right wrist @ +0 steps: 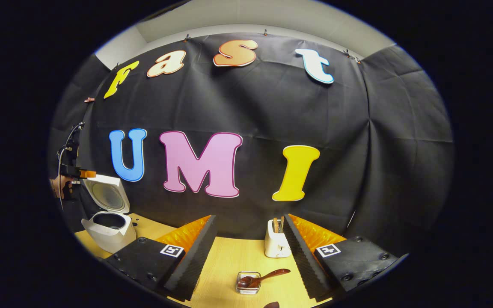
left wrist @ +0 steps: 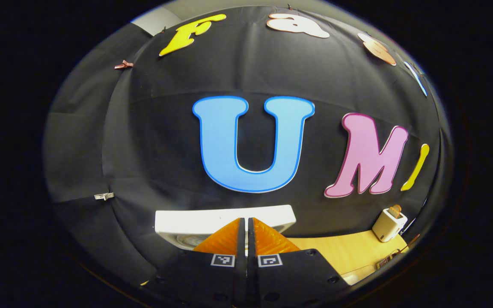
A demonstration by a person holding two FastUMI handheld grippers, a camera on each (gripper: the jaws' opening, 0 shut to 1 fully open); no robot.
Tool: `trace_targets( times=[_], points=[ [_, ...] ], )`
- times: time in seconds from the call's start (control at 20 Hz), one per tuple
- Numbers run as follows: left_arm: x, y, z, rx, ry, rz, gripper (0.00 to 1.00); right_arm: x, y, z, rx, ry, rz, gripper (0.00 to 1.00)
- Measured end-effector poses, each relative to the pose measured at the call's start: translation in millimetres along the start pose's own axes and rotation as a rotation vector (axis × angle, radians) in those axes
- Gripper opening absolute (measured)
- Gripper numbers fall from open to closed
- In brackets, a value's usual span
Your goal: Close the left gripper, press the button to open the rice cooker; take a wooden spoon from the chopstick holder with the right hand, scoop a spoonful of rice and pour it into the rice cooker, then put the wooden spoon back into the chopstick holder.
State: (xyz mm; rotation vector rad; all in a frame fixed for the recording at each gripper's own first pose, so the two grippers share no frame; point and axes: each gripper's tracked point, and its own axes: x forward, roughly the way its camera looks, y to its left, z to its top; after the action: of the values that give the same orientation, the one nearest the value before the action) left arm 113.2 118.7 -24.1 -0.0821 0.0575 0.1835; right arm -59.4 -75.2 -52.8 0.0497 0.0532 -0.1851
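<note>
Biggest risk here is probably the grab at the chopstick holder (right wrist: pixel 275 244). It's a narrow white box with a couple of wooden handles poking out the top, so if the right gripper (right wrist: pixel 250 217) comes in off-centre, it could shove or tip the holder instead of pinching one handle. There's also a small glass dish (right wrist: pixel 248 283) just in front of the holder with a dark spoon (right wrist: pixel 268 276) leaning in it, and a low approach could clip that and send it sliding across the table (right wrist: pixel 229 261). Later on, the carry is long: the rice cooker (right wrist: pixel 109 233) sits well left of the holder, so a tilted spoon would spill rice. Its lid (right wrist: pixel 108 194) is already up. The right gripper is released, with its jaws wide apart, held level and aimed at the holder from the near side. The left gripper (left wrist: pixel 246 220) is clenched on nothing, hovering up by the raised lid, far left of the holder, with a hand (right wrist: pixel 58 186) behind it.
</note>
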Motion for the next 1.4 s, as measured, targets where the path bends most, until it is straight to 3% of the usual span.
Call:
trace_targets(
  times=[0.15,0.25,0.3,0.35,0.5,0.6,0.75,0.95,1.4],
  points=[
    [-19,-15,21,-0.003,-0.079,-0.033,0.05,0,-6,-32,0.051,0.047,-0.001,0.96],
    [-30,-31,27,0.003,-0.115,-0.082,0.13,-1,-11,-57,0.088,0.082,-0.011,0.96],
    [-36,-38,28,0.009,-0.125,-0.103,0.27,-1,-14,-71,0.099,0.107,-0.017,0.96],
    [-41,-45,29,0.016,-0.127,-0.122,0.34,-2,-16,-86,0.105,0.131,-0.023,0.96],
    [-58,-63,19,0.025,-0.113,-0.16,0.75,-5,-28,-129,0.139,0.208,-0.046,0.96],
    [-65,-68,9,0.029,-0.09,-0.169,0.94,-4,-36,-155,0.175,0.256,-0.064,0.96],
    [-75,-72,-8,0.034,-0.052,-0.174,0.94,0,-47,-194,0.228,0.329,-0.062,1.0],
    [-88,-69,-23,0.014,-0.011,-0.164,0.94,20,-55,-233,0.32,0.393,-0.054,0.96],
    [-118,-35,-25,0.047,0.025,-0.039,0.93,72,-49,-300,0.457,0.504,-0.006,0.96]
  ],
)
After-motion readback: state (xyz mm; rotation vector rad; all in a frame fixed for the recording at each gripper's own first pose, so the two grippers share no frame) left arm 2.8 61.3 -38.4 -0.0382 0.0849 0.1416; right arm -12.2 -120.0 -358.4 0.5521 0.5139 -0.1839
